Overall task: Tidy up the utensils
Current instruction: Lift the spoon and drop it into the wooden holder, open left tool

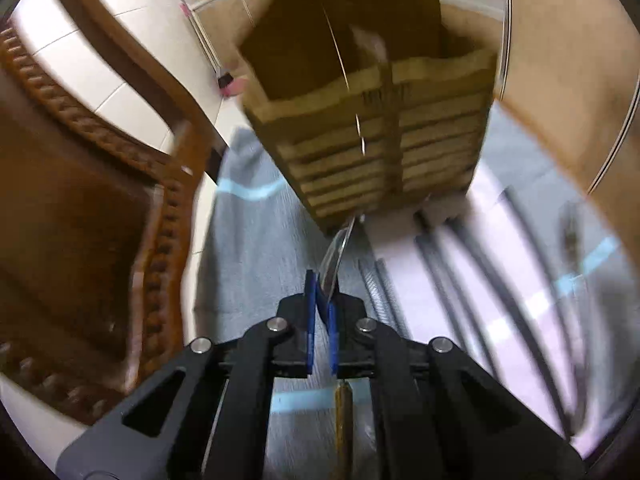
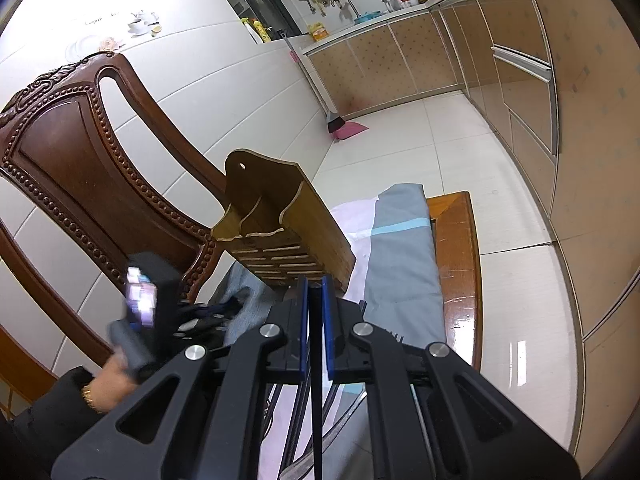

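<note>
Two hand-held grippers, L (image 1: 322, 300) pinching spoon (image 1: 338, 250), R (image 2: 316, 300) at holder (image 2: 280, 224) edge

Slatted wood holder (image 2: 280, 220); glossy carved chair (image 2: 80, 152); matt cloth (image 2: 400, 248).

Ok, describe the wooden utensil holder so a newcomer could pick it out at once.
Start at the carved dark wooden chair, then drop to the table's grey and blue cloth beside it. The utensil holder stands on that cloth: a light bamboo box with a slatted front, divided compartments and a tall rounded back panel with a hanging hole. The things lying near it are slim dark utensils; nothing else is boxy.
</note>
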{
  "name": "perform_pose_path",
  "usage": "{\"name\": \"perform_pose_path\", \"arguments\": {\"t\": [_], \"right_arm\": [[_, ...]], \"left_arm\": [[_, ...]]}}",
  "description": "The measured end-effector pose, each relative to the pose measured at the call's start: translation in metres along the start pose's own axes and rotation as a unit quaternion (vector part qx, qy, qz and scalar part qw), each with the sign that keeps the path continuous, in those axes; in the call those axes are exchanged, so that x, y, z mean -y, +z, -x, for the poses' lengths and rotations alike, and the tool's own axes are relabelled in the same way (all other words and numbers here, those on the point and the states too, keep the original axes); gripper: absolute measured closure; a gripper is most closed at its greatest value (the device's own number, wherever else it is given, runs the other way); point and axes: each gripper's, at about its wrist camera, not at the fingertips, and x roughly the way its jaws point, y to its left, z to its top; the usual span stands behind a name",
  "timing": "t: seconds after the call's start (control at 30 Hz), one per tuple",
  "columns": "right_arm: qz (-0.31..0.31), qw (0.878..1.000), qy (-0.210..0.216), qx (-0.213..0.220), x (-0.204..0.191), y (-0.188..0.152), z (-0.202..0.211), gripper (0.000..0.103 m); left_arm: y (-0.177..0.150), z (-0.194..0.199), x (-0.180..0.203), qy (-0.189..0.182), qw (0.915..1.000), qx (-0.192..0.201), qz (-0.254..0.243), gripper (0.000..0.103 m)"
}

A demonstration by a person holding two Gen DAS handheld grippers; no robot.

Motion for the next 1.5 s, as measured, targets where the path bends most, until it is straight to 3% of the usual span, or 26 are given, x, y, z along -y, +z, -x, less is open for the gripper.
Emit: {"name": "perform_pose_path", "arguments": {"t": [0.2,0.33,0.5,0.6,0.7,1.0,1.17,1.37,1.5], "right_arm": [[-0.004,1.000,-0.001,0.009,0.001,0.000,0.004,0.096],[-0.007,1.000,-0.003,0.009,0.002,0.000,0.004,0.096],[-0.006,1.000,-0.002,0.008,0.002,0.000,0.003,0.096],[-0.005,1.000,-0.002,0.005,0.001,0.000,0.001,0.096],[-0.006,1.000,-0.001,0.003,0.002,0.001,0.000,0.096],[-0.005,1.000,0.000,0.001,0.002,0.001,-0.003,0.096],[-0.002,1.000,0.003,-0.005,0.000,0.000,-0.007,0.096],[0.004,1.000,0.004,-0.009,-0.002,0.000,-0.012,0.096],[0.000,1.000,0.003,-0.009,0.000,0.001,-0.014,0.096]], "left_arm": [[0.015,0.085,-0.040,-0.031,0.9900,0.108,0.085,0.098],[0.038,0.144,-0.068,-0.047,0.9645,0.206,0.159,0.098],[0.073,0.169,-0.082,-0.041,0.9330,0.290,0.209,0.098],[0.089,0.166,-0.085,-0.030,0.9110,0.335,0.238,0.098],[0.101,0.140,-0.090,-0.035,0.8936,0.344,0.287,0.098],[0.110,0.060,-0.081,-0.028,0.8592,0.356,0.367,0.097],[0.104,0.047,-0.075,-0.031,0.8377,0.379,0.392,0.096],[0.097,0.043,-0.058,-0.028,0.8434,0.391,0.368,0.096],[0.074,0.042,-0.051,-0.035,0.8449,0.388,0.367,0.094]]}}
